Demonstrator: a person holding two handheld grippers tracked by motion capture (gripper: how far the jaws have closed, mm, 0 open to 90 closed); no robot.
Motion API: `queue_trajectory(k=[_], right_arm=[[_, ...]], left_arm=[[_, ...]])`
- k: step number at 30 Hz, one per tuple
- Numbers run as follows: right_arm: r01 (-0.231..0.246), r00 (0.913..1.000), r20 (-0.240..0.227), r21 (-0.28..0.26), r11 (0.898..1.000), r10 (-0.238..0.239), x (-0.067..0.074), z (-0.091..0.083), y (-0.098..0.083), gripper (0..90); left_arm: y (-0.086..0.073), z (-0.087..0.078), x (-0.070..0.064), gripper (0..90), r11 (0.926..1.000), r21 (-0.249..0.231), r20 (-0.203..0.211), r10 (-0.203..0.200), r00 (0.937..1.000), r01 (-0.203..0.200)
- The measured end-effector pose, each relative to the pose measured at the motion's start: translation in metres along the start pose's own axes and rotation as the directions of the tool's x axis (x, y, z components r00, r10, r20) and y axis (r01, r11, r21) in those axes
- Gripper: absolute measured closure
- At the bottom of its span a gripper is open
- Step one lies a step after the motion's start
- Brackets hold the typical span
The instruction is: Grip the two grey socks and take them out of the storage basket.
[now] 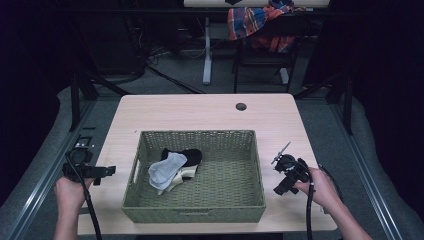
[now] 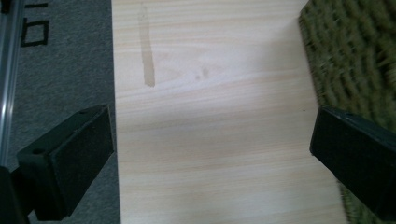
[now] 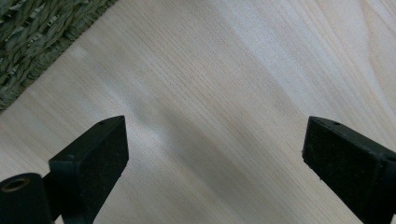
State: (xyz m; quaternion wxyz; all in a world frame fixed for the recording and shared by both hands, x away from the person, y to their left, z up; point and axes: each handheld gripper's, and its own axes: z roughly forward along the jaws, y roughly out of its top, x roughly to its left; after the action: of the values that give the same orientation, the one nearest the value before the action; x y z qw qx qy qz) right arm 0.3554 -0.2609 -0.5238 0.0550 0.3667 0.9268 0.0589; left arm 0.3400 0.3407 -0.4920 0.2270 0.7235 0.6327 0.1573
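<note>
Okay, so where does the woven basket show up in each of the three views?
High view: the woven basket sits mid-table, between the two hands, socks inside.
Left gripper view: its weave runs down the right edge, partly behind the right jaw.
Right gripper view: its corner fills the top left.
Shared landmark: the pale wooden table under it.

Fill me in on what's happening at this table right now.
A person sits at a wooden table with a two-jaw gripper in each hand. The left gripper and the right gripper flank a woven basket, one on either side, both open and holding nothing, hovering over bare tabletop. Inside the basket lie a few socks in a loose pile: grey, black and a cream one underneath. Neither gripper touches the socks or the basket.
</note>
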Motion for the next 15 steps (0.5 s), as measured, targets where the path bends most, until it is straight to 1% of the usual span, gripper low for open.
queue_trajectory(k=[3,4,7,9,10,11,12,13,15], right_arm=[[0.001,1.0000,-0.001,-0.001,1.000,-0.001,0.000,0.000,0.000,6.5],[-0.014,0.9999,-0.005,-0.021,1.000,0.014,0.001,0.001,0.000,6.4],[-0.014,0.9999,-0.007,-0.021,1.000,0.014,0.002,0.001,0.000,6.4],[-0.015,0.9998,-0.010,-0.026,1.000,0.014,0.002,0.001,0.000,6.4],[-0.010,0.9999,-0.008,-0.024,1.000,0.010,0.002,0.000,0.000,6.4],[0.005,1.0000,0.000,-0.010,1.000,-0.005,0.001,-0.001,0.001,6.4],[0.005,1.0000,-0.003,-0.012,1.000,-0.005,0.001,-0.001,0.001,6.4],[-0.005,1.0000,-0.001,-0.025,1.000,0.005,0.002,-0.001,0.000,6.4],[-0.005,1.0000,0.000,-0.023,1.000,0.005,0.002,-0.001,0.000,6.4]], left_arm=[[0.004,-0.007,-0.004,0.0,0.9996,-0.026,0.004,0.006,1.0000,-0.006],[0.005,-0.009,-0.005,0.0,0.9994,-0.034,0.002,0.009,1.0000,-0.009],[0.010,-0.015,-0.009,0.0,0.9984,-0.051,0.014,0.027,0.9995,-0.026],[0.012,-0.019,-0.012,0.0,0.9973,-0.063,0.015,0.038,0.9992,-0.037],[0.013,-0.021,-0.013,0.0,0.9965,-0.073,0.016,0.043,0.9990,-0.042],[0.014,-0.023,-0.015,0.0,0.9957,-0.080,0.015,0.047,0.9988,-0.046],[0.015,-0.025,-0.017,0.0,0.9949,-0.088,0.017,0.051,0.9985,-0.050],[0.016,-0.027,-0.018,0.0,0.9942,-0.093,0.020,0.055,0.9983,-0.053],[0.018,-0.031,-0.022,0.0,0.9924,-0.109,0.025,0.060,0.9979,-0.057]])
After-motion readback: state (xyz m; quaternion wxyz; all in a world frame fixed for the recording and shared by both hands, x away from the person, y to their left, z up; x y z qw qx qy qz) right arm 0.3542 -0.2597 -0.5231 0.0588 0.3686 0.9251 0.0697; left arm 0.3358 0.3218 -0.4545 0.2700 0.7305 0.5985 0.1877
